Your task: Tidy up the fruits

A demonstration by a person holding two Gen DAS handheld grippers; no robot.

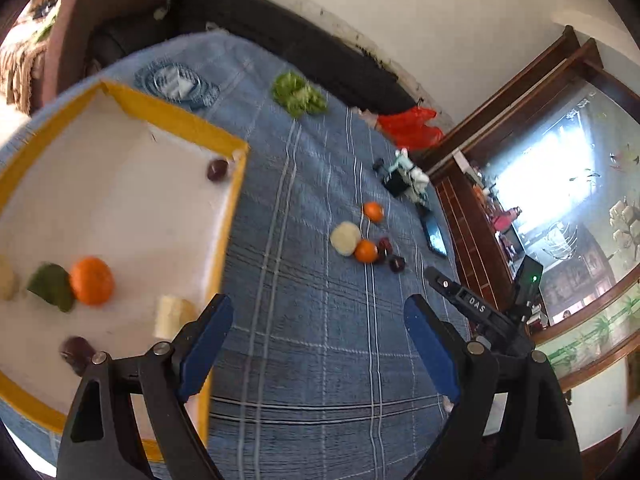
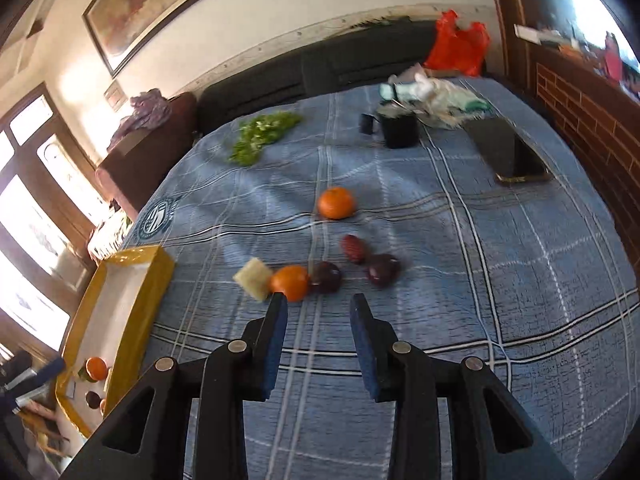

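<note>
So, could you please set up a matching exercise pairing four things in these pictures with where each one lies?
Things:
1. leaf
2. phone
3. red bag
4. greens

Places:
A. at the wall, past the cloth's far edge
B. inside the yellow box, beside an orange
C. flat on the cloth, near the brick wall
D. loose pile on the cloth, far side, apart from the fruits

Pairs: 1-B, 2-C, 3-A, 4-D

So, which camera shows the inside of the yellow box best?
The left wrist view: the yellow box fills its left side, showing an orange inside. The right wrist view shows it at the left edge, mostly its outer wall.
</note>
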